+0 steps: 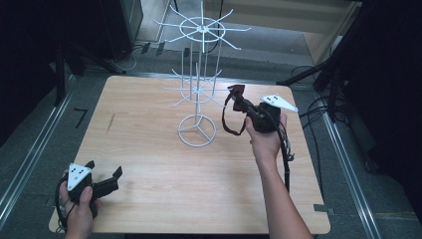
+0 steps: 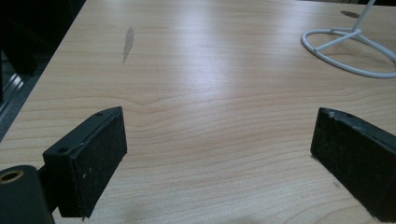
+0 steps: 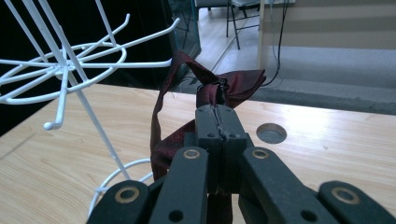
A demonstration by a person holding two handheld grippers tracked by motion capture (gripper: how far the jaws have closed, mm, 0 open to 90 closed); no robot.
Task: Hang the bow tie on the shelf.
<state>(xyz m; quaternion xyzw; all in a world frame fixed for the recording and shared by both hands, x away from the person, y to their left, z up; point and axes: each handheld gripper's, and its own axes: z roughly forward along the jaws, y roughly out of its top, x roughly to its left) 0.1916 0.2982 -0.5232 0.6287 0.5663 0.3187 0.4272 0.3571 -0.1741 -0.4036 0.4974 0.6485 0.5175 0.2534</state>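
Observation:
A dark red bow tie (image 1: 237,91) with a looping strap (image 1: 225,122) is pinched in my right gripper (image 1: 239,102), held above the right half of the wooden table (image 1: 149,149). In the right gripper view the jaws (image 3: 218,112) are pressed together on the tie's knot, the bow (image 3: 245,80) sticks out beyond them, and the strap hangs down to the left. A white wire hook rack (image 1: 198,89) stands just left of the tie, and its upper hooks (image 3: 60,70) are close by. My left gripper (image 1: 104,168) rests open at the front left corner, with bare table between its pads (image 2: 219,144).
The rack's ring base (image 2: 350,51) sits at the table's middle. A dark streak (image 1: 110,123) marks the wood on the left. A round cable hole (image 3: 271,133) lies in the tabletop beyond the right gripper. Cables and dark stands surround the table on the floor.

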